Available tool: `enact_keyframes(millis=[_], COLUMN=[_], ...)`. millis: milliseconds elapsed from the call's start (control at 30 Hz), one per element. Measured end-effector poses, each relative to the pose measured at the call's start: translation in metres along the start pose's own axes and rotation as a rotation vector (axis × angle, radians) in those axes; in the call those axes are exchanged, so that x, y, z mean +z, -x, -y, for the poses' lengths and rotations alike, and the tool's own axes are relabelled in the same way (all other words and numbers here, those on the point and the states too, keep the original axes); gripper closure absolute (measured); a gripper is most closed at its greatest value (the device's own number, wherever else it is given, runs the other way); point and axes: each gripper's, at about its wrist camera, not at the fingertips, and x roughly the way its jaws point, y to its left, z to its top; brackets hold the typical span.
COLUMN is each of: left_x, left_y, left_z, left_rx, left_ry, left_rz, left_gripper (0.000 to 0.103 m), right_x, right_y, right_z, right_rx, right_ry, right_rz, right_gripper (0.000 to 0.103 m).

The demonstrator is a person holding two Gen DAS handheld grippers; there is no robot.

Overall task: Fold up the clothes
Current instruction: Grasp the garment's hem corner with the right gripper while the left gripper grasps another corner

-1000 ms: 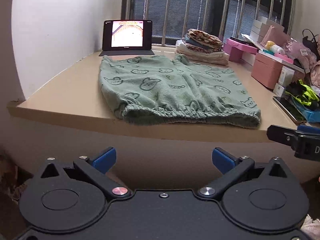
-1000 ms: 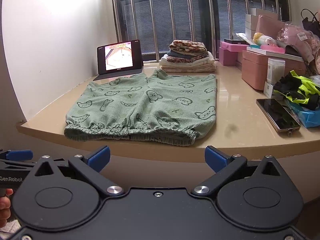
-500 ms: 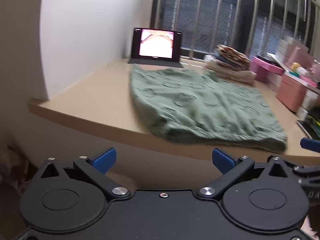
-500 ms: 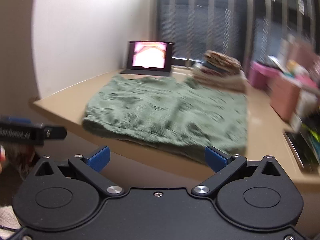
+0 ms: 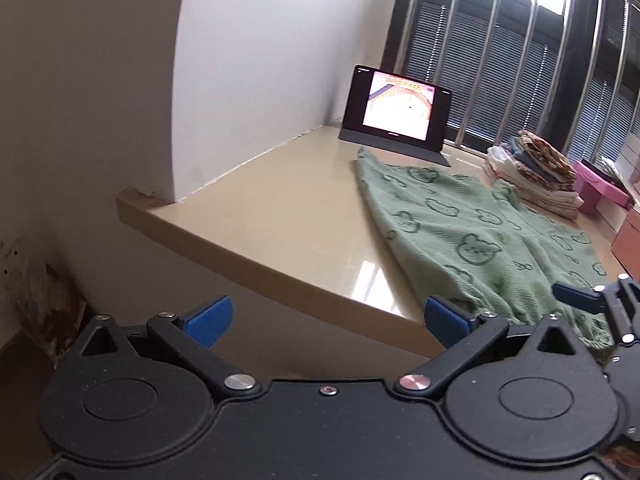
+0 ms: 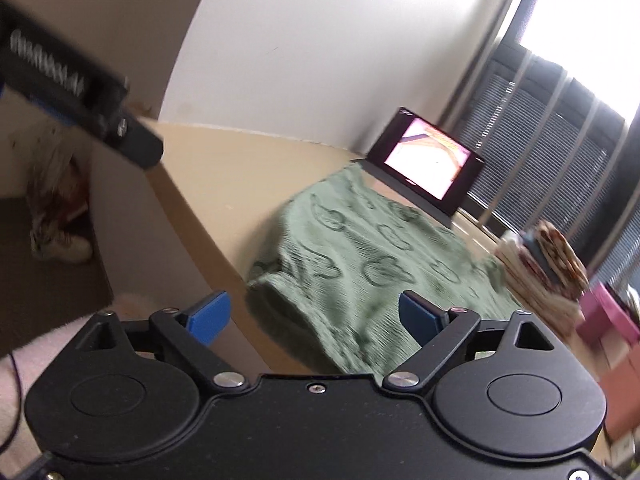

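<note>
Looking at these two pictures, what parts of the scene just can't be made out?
- Green garment: its near hem in the left wrist view is hidden behind the left gripper.
- Folded stack: motion blur smears it in the right wrist view.
- Tablet: its screen picture is too small to read.

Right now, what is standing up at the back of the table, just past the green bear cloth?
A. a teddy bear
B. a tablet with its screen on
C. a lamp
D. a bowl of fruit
B: a tablet with a lit screen stands propped up just past the far edge of the green bear cloth.
</note>
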Motion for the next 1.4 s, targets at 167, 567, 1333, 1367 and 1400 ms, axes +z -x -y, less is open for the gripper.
enact_keyframes(millis=[167,567,1333,1367,1400], left_x=[0.008,0.042,0.134,0.138,0.143], left_y=[-0.017,-0.064,-0.299,-0.307,-0.316], left_z=[-0.014,-0.014,0.046,0.044,0.043], left_rx=[-0.002,-0.091,-0.311,-0.303,-0.294], left_ry=[-0.003,-0.05,0.267,0.281,0.295], left_rz=[-0.027,-0.069,-0.423,-0.414,-0.404], left_gripper=[0.0,0.0,0.072,0.077,0.078], right_x=[0.006,0.017,0.018,0.018,0.018], right_y=[-0.025,-0.038,-0.011,-0.012,-0.013], right_z=[-0.021,-0.037,0.062,0.065,0.067], right_rx=[0.011,0.085,0.183,0.188,0.192], right_ry=[0.1,0.233,-0.288,-0.292,-0.298], right_rz=[-0.044,-0.155,-0.004,-0.003,-0.003], right_gripper=[0.029,0.09,0.093,0.094,0.093])
